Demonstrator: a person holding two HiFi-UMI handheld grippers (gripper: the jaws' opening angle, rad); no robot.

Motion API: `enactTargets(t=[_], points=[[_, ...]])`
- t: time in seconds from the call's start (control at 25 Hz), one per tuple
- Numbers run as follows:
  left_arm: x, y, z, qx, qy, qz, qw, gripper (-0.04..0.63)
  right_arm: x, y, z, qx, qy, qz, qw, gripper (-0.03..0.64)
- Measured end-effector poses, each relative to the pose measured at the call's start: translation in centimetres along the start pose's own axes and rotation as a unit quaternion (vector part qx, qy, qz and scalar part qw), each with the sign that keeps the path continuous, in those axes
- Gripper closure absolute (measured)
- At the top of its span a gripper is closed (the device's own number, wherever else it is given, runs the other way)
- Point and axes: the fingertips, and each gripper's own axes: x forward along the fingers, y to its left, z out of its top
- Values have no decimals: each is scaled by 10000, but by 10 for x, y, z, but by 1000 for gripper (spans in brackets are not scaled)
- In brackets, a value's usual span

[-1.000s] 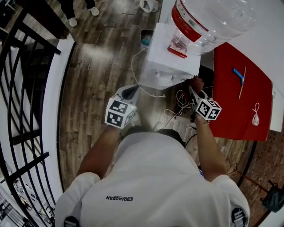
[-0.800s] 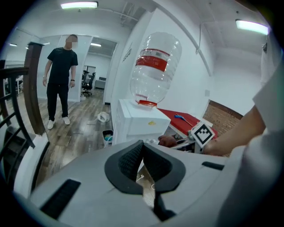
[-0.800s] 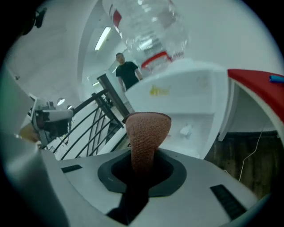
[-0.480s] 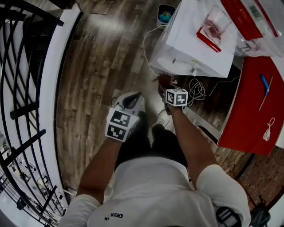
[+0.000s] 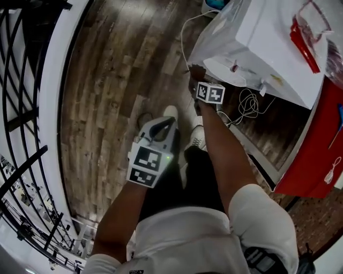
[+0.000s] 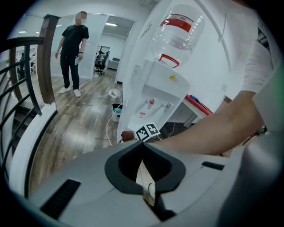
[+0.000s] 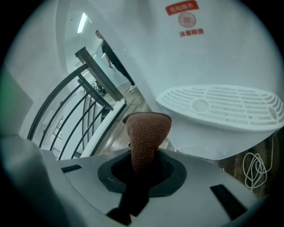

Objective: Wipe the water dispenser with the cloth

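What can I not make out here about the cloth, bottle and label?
1. Whether the cloth touches the water dispenser: head view too small, right gripper view shows no clear contact.
2. The bottle: cut off by head view's edge.
3. The red label print: right gripper view, blurred.

The right gripper (image 7: pixel 143 167) has its jaws closed on a rust-brown knitted cloth (image 7: pixel 146 131), which stands up out of them in a rounded fold. Just beyond the cloth is the white front of the water dispenser (image 7: pixel 146 57), with a red label (image 7: pixel 183 8) near the top; whether cloth and dispenser touch cannot be told. The slotted white drip tray (image 7: pixel 222 106) juts out at right. A coiled white cable (image 7: pixel 255 170) hangs lower right. At left runs a black railing (image 7: pixel 71 111), and a person (image 7: pixel 113 55) stands farther back.
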Motion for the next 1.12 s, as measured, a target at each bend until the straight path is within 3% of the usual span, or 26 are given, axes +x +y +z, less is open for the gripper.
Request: enactTargets(t=[0.36,0.8,1.12], points=[[22,-26,-23,9,220,-198,9996,606,-13,-60,-22,132,56,-260,9996,561],[27,-60,-19,361,141,-172,9991,606,-67,-155,-41,338,-11,-831,9960,561],[32,-89,-21,502,95,-153,9986,606,-99,-197,-57,547,-58,-996,9935,561]])
